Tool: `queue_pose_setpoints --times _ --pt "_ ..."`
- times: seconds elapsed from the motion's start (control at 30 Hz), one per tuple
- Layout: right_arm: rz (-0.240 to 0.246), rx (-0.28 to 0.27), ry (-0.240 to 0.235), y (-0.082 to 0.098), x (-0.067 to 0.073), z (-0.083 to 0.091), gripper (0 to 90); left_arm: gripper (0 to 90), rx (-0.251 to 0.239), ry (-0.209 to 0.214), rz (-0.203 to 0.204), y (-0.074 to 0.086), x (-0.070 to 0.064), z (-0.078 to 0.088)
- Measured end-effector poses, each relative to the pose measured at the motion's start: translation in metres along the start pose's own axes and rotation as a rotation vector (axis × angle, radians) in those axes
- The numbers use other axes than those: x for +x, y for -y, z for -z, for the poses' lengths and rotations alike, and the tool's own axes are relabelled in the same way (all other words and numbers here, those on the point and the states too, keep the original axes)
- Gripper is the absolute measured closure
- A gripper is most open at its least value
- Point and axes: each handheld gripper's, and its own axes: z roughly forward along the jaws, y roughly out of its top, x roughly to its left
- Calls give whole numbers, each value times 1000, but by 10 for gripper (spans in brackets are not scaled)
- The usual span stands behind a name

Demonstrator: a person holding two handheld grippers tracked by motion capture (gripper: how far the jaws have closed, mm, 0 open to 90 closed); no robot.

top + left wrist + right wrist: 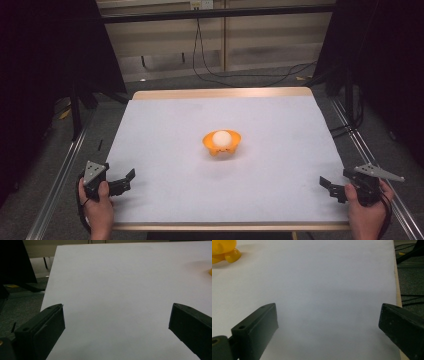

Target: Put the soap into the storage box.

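An orange footed bowl (pixel 222 142) sits near the middle of the white table (pixel 170 125), and a pale round ball (pixel 221 138) rests inside it. A sliver of the bowl (pixel 210 271) shows at the right edge of the left gripper view, and its feet (pixel 223 251) appear at the top left of the right gripper view. My left gripper (pixel 127 180) is held at the table's front left corner, open, with nothing between its jaws. My right gripper (pixel 327 186) is at the front right corner, also open and holding nothing. Both are far from the bowl.
The table has a wooden rim (pixel 220 93) at its far edge. Metal rails (pixel 60 175) run along the floor on both sides. Cables (pixel 240 75) lie on the floor behind the table, and dark curtains (pixel 45 60) stand at left and right.
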Motion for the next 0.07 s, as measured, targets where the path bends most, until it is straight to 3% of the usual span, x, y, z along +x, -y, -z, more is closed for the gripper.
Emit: queue_pose_setpoints --times 0.07 --pt "2 -2 1 0 0 0 20 2 1 0 1 0 0 0"
